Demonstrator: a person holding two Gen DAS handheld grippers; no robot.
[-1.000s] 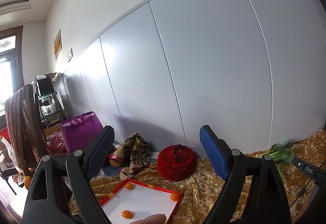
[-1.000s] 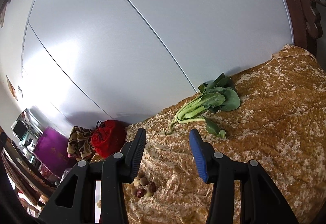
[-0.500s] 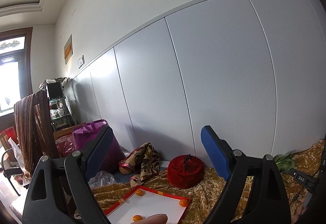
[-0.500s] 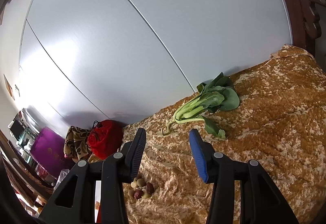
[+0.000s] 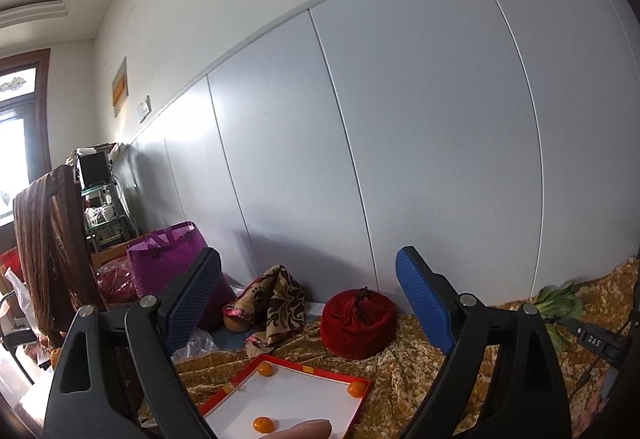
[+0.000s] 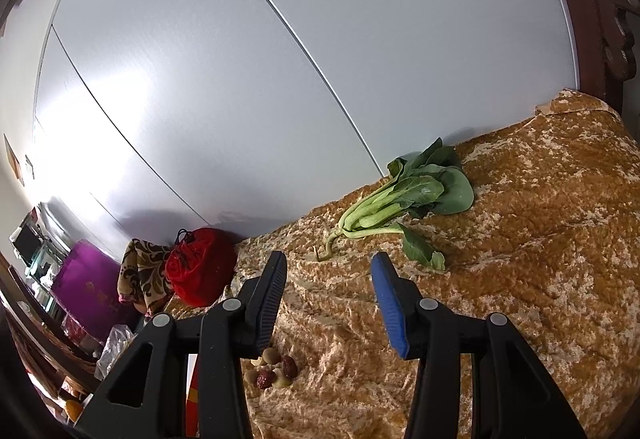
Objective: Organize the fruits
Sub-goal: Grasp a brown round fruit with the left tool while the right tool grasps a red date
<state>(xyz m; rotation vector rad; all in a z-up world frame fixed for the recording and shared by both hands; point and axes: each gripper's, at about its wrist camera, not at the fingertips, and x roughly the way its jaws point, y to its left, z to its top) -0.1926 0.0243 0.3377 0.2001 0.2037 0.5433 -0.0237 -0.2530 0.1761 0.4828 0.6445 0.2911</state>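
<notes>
Left gripper point(image 5: 308, 303), raised level and spread wide with nothing held, has the red-rimmed tray point(image 5: 362, 399) below it carrying three oranges point(image 5: 263, 424) near its edges, while the right gripper point(image 6: 330, 303), likewise parted and empty, hangs over bare gold cloth point(image 6: 540, 259) short of the greens point(image 6: 404, 199).

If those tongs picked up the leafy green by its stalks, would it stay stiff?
Probably not wholly. The green has thick pale stalks that look firm, but its broad leaves would likely droop. One loose leaf lies splayed apart, so it may drop off.
</notes>
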